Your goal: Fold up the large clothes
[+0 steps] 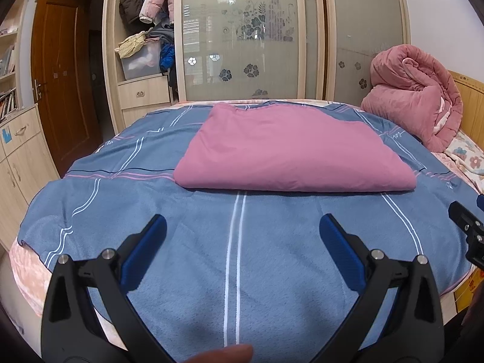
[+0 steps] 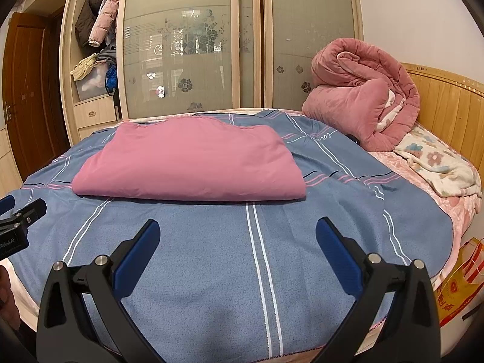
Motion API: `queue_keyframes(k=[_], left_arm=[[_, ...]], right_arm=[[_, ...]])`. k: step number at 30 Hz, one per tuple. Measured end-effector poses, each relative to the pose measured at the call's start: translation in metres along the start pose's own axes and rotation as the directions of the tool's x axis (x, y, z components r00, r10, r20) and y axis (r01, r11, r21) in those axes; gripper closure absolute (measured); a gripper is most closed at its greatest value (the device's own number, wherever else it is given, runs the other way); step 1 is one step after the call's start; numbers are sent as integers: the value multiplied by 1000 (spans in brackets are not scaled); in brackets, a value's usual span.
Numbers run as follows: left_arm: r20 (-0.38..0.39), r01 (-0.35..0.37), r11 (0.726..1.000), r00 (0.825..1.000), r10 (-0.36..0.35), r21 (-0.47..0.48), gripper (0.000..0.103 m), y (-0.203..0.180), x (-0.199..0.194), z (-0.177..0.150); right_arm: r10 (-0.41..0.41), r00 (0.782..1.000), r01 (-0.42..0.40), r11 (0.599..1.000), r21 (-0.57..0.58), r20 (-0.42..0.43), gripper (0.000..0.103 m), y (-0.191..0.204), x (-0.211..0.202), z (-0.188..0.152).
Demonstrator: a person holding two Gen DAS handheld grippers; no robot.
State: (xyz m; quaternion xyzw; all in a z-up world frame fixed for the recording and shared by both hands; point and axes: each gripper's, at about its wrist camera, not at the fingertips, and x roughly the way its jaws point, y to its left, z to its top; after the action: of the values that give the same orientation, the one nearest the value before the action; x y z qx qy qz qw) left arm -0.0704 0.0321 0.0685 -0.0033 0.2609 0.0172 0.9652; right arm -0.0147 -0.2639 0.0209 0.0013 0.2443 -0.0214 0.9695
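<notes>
Pink cloth [image 1: 290, 148], folded into a thick flat rectangle, lies on the blue striped blanket [image 1: 236, 257] that covers the bed, toward the far side from both cameras; its near folded edge is smooth and straight, its far edge slightly wavy against the wardrobe [image 1: 242, 36] beyond. From the left wrist it sits centre and a little right; from the right wrist it sits left of centre.

Both grippers hang over the near part of the blanket, well short of the cloth and touching nothing. The left gripper [image 1: 242, 227] points forward and slightly down, its blue-padded fingers [image 1: 145, 251] spread wide with bare blanket between them. The right gripper [image 2: 237, 231] is held the same way, level beside it, tongs wide apart and empty. Each camera catches the other tool at its edge: black hardware at the far right of the left view, and at the far left of the right view.

A blurred fingertip, probably the person's thumb [image 1: 224, 354], shows at the bottom of the left view. A rolled pink quilt [image 2: 360, 96] sits at the far right by the wooden headboard [image 2: 447, 106].
</notes>
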Motion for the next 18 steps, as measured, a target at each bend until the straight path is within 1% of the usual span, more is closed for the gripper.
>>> queue_keyframes(k=[18], left_arm=[[-2, -7, 1000, 1000, 7, 1, 2, 1, 3, -2]], right_arm=[[-1, 1000, 1, 1000, 1, 7, 1, 1, 0, -1]])
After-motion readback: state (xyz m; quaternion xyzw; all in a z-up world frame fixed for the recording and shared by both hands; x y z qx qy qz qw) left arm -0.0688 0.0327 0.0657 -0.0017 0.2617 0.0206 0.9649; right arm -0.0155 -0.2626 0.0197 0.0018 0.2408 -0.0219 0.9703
